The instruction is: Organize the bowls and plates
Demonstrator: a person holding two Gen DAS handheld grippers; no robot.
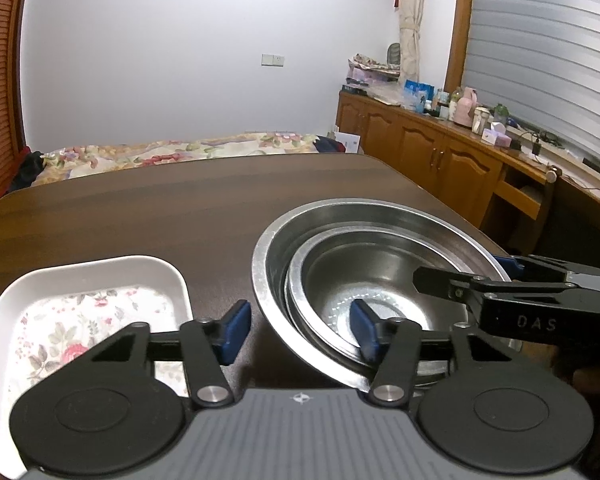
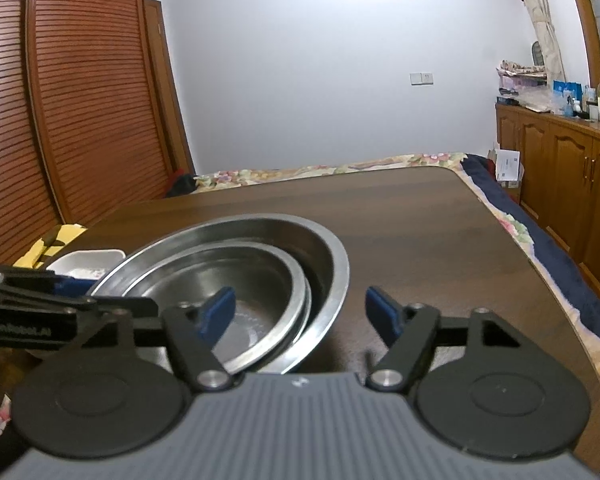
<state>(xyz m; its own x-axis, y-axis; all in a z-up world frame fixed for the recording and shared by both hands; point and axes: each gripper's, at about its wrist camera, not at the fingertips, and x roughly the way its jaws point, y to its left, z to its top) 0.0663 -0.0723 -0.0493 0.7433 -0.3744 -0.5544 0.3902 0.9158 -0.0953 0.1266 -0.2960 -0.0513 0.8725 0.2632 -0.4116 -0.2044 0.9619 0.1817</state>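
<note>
A large steel bowl (image 1: 274,240) (image 2: 332,252) sits on the dark wooden table (image 1: 160,208), and a smaller steel bowl (image 1: 364,280) (image 2: 236,280) lies tilted inside it. My left gripper (image 1: 300,332) is open, its fingers straddling the big bowl's near-left rim. One blue pad hangs over the inner bowl and the other is outside. My right gripper (image 2: 300,312) (image 1: 460,272) is open too and straddles the opposite rim. Left of the bowls lies a white rectangular dish (image 1: 92,268) (image 2: 88,258) with a floral bottom. The left gripper (image 2: 60,304) shows at the left edge of the right wrist view.
A bed with a floral cover (image 1: 172,152) lies beyond the table's far edge. Wooden cabinets (image 1: 440,152) with clutter on top line the right wall. Louvred wardrobe doors (image 2: 80,100) stand at the left. The table's rounded right corner (image 2: 460,176) borders the bedding.
</note>
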